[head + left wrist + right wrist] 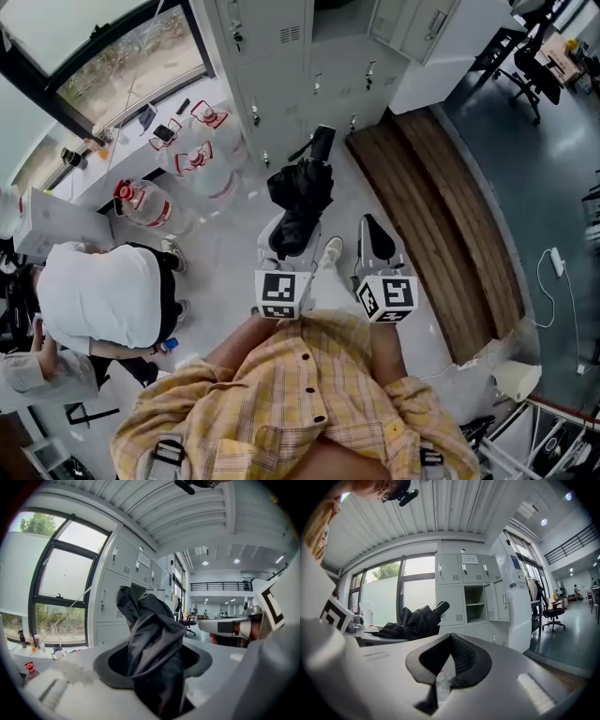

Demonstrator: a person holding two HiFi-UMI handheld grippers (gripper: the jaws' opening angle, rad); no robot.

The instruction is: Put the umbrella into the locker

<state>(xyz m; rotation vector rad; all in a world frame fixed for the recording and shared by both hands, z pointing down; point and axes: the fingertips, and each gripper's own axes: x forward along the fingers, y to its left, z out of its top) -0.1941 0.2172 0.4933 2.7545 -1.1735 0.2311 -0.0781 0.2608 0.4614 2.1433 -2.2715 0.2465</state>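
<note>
A black folded umbrella (pixel 300 192) is in my left gripper (pixel 281 242), which is shut on its bunched fabric. The handle end (pixel 322 141) points toward the grey lockers (pixel 281 66). In the left gripper view the umbrella cloth (pixel 152 639) rises from between the jaws and fills the middle of the picture. My right gripper (pixel 376 236) is beside it on the right, shut with nothing in it. In the right gripper view the umbrella (pixel 415 620) shows at the left, and one locker compartment (pixel 474 599) stands open with its door (pixel 501 601) swung to the right.
Several large water jugs (pixel 197 161) stand on the floor at the left, near a window. A person in a white shirt (pixel 98 295) crouches at the lower left. A wooden platform (pixel 441 216) runs along the right. An office chair (pixel 553 611) stands farther off.
</note>
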